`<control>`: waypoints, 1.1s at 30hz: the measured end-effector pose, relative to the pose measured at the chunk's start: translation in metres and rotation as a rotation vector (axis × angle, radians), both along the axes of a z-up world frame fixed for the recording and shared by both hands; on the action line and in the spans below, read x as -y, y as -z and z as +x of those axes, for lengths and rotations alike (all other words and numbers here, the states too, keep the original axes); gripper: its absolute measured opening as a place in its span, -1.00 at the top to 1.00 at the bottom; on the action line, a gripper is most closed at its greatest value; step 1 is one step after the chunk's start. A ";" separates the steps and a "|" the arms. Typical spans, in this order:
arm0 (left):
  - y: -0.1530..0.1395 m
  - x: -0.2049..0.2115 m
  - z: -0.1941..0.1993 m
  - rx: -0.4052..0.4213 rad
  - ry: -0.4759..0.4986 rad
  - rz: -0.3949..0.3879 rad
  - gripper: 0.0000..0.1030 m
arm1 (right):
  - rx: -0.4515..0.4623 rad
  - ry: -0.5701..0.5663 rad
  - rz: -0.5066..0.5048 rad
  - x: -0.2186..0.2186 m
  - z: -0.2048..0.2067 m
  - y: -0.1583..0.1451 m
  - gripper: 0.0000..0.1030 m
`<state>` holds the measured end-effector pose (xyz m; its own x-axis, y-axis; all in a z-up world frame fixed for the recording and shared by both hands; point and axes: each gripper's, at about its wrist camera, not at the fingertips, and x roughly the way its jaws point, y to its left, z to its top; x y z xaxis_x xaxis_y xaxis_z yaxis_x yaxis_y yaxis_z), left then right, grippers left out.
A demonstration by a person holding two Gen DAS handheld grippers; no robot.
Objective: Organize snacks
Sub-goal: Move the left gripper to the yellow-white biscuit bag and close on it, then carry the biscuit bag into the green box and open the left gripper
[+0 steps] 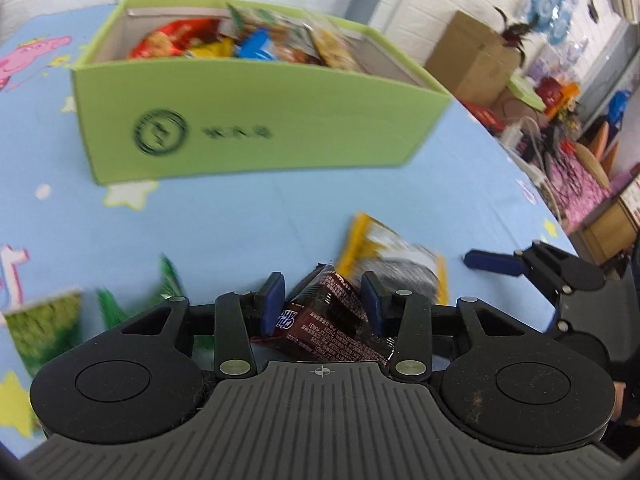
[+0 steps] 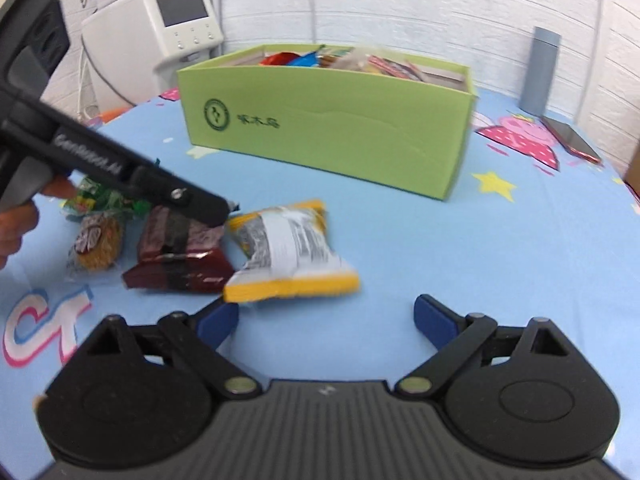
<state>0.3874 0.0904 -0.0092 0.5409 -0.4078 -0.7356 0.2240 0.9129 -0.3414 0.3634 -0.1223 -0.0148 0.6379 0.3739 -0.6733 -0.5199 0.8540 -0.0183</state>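
My left gripper is shut on a dark red snack packet, its blue pads pressing both sides. In the right wrist view that packet lies low on the blue tablecloth with the left gripper reaching down onto it. A yellow-edged packet lies right beside it, also seen as the yellow packet. My right gripper stands open just short of the yellow packet, with nothing between its fingers. Behind stands a green box filled with several snack bags.
A clear packet with brown snacks lies left of the red one. Green packets sit at the near left. A grey cylinder and a phone are at the back right. The table edge curves off on the right.
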 end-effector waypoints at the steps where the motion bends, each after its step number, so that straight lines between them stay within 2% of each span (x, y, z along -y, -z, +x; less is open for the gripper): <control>1: 0.001 0.004 -0.004 -0.004 0.008 0.001 0.45 | -0.007 0.017 -0.002 0.005 -0.002 0.001 -0.94; 5: -0.003 0.003 -0.014 -0.014 -0.031 0.000 0.39 | -0.001 0.028 0.057 0.020 -0.020 -0.004 -0.93; 9: -0.024 -0.010 -0.017 0.045 -0.081 -0.013 0.33 | 0.020 0.021 0.130 0.018 -0.027 -0.011 -0.94; 13: -0.029 -0.005 0.003 0.034 -0.041 -0.067 0.31 | -0.005 0.003 0.219 0.005 -0.017 -0.012 -0.94; 17: -0.016 0.018 0.030 -0.021 0.032 -0.070 0.33 | -0.014 -0.014 0.203 -0.010 -0.008 -0.008 -0.93; 21: -0.003 0.026 0.041 -0.060 0.053 -0.093 0.33 | -0.035 -0.015 0.213 -0.014 0.000 -0.004 -0.91; 25: -0.001 0.027 0.039 -0.048 0.056 -0.085 0.31 | -0.052 -0.033 0.234 -0.020 0.008 0.000 -0.90; 27: 0.000 0.026 0.038 -0.042 0.045 -0.086 0.36 | -0.063 -0.032 0.272 -0.018 0.013 0.002 -0.83; 28: -0.002 0.026 0.037 -0.038 0.041 -0.087 0.43 | -0.061 -0.027 0.278 -0.018 0.014 0.002 -0.71; 29: -0.003 0.026 0.036 -0.036 0.039 -0.089 0.47 | -0.068 -0.027 0.289 -0.016 0.015 0.001 -0.66; 33: -0.002 0.033 0.029 -0.051 0.079 -0.124 0.48 | -0.064 0.000 0.272 -0.007 0.018 0.000 -0.66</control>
